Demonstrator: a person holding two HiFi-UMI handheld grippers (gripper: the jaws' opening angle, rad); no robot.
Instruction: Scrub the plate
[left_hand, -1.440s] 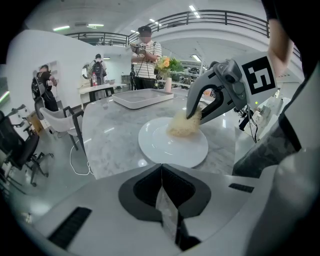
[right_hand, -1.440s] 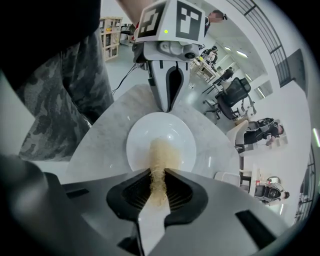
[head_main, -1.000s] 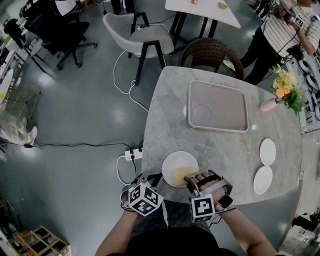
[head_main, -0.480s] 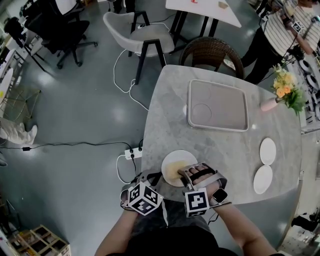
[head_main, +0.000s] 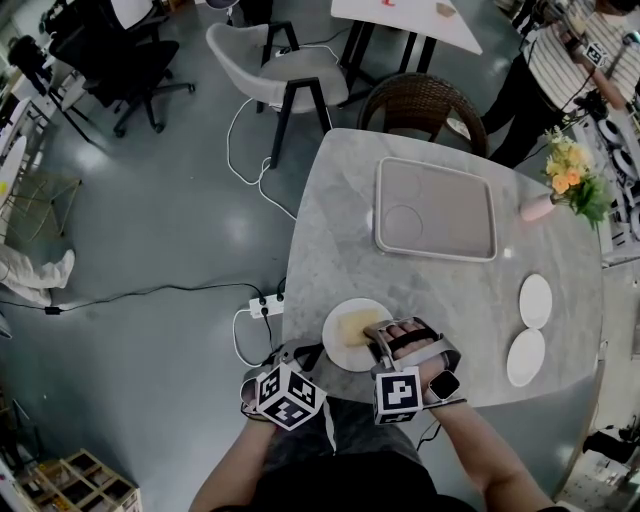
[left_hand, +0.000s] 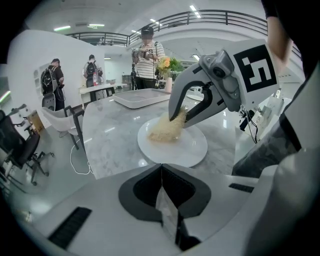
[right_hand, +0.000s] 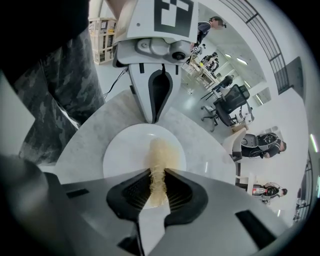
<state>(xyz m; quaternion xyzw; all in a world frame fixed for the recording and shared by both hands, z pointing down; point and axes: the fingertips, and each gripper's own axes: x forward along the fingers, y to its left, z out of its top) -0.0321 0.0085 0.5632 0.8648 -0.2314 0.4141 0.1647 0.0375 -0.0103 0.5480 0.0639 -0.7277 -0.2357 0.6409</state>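
Surface (head_main: 330, 250): a pale marbled top with rounded corners is filling the right half of the head view.

Tray (head_main: 450, 200): grey, rectangular, is lying empty toward the far side of the surface, well apart from the work area.

Plate (head_main: 338, 350) (left_hand: 187, 150) (right_hand: 122, 155): white, round, is sitting flat at the near edge of the surface, directly in front of the person and between the two tools.

Right tool (head_main: 378, 337) (right_hand: 159, 187) (left_hand: 177, 117): is reaching over the plate from the person's right. Its jaws are pinching a yellow scrub pad (right_hand: 159, 165) (left_hand: 165, 131) (head_main: 352, 325) and are standing only narrowly apart around it.

Left tool (head_main: 300, 355) (left_hand: 162, 190) (right_hand: 152, 117): is pointing at the plate's near-left rim, with its jaws drawn together and nothing showing between them. I cannot tell whether its tip is touching the rim.

Two small white plates (head_main: 535, 302) (head_main: 526, 358): are lying side by side near the right edge of the surface, well apart from the plate.

Pink vase with flowers (head_main: 570, 180): is standing at the far right corner of the surface.

Scrub pad, detail: fibrous and straw-coloured, is pressing flat on the plate's centre and trailing back into the right tool's jaws.
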